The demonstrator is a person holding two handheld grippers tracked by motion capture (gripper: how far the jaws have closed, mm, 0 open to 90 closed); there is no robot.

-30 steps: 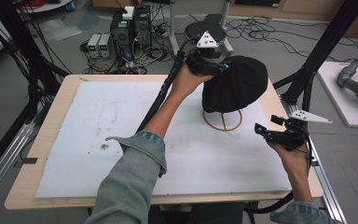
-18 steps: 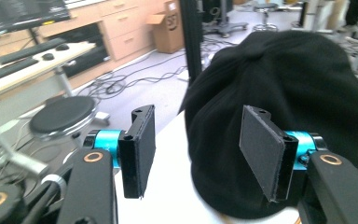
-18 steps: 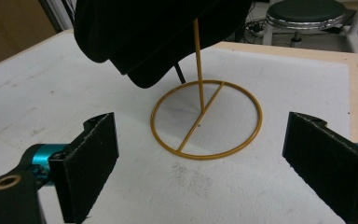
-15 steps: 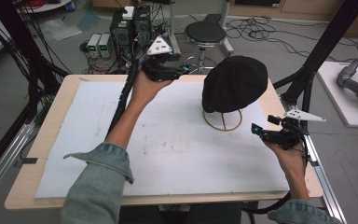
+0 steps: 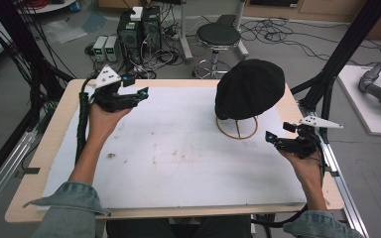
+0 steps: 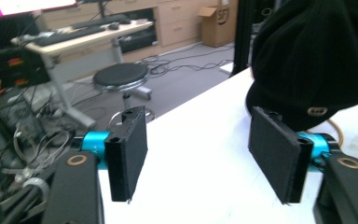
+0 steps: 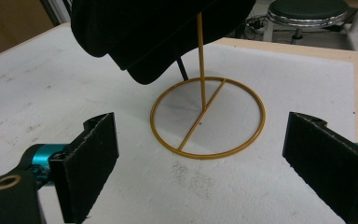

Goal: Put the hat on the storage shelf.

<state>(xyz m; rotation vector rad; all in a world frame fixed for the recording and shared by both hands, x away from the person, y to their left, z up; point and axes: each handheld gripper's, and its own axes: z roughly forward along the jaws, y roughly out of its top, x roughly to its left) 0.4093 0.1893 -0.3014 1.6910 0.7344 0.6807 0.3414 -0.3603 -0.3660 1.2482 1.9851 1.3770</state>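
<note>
Hat (image 5: pixel 250 89): black cap, perched atop stand (image 5: pixel 237 130), far right of counter (image 5: pixel 178 163).
Left gripper (image 5: pixel 138 94): jaws apart, empty, well clear of hat.
Right gripper (image 5: pixel 272 139): jaws apart, empty, near stand base.
Risk: thin post, top-heavy; a nudge likely tips it.

Black stool (image 5: pixel 218 35) on floor beyond left gripper (image 5: pixel 142 92); dark boxes (image 5: pixel 140 27), possibly computer towers, farther off amid loose cables (image 5: pixel 287 37).
</note>
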